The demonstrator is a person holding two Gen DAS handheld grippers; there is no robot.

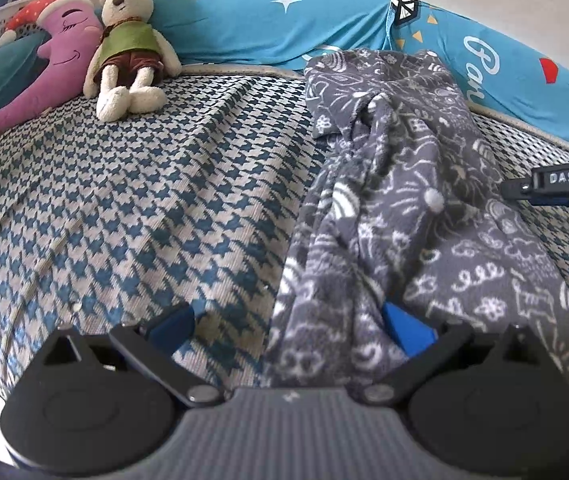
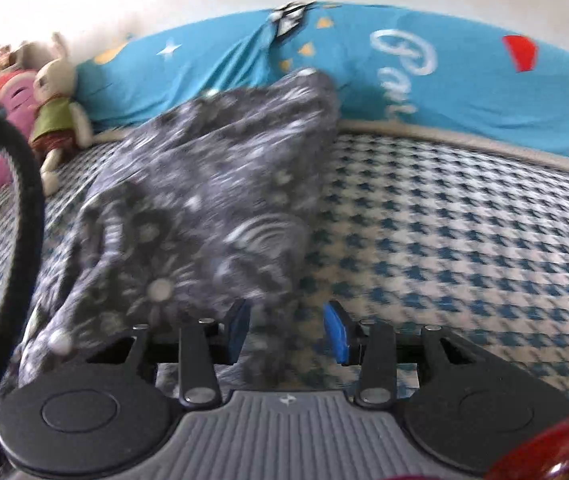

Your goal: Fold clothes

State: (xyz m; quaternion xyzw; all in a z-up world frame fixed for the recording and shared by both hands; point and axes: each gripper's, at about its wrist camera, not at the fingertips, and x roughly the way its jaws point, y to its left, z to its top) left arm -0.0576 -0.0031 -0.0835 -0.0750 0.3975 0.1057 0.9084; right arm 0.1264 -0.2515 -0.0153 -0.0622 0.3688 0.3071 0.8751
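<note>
A grey fleece garment (image 1: 404,184) with white doodle print lies crumpled on the right half of the houndstooth bed cover (image 1: 144,200). My left gripper (image 1: 290,330) is open wide; the garment's near edge lies between its blue pads and drapes over the right pad (image 1: 408,332). The tip of my right gripper (image 1: 552,186) reaches in from the right edge, just above the garment. In the right wrist view the garment (image 2: 204,200) is blurred and fills the left centre. My right gripper (image 2: 287,334) is open, with a fold of the fabric reaching down between its pads.
A rabbit plush (image 1: 128,40) and a purple moon plush (image 1: 44,64) sit at the back left. A turquoise quilt (image 1: 264,28) runs along the wall. A black curved band (image 2: 24,200) crosses the left of the right wrist view; a red object (image 2: 544,456) shows at its bottom right.
</note>
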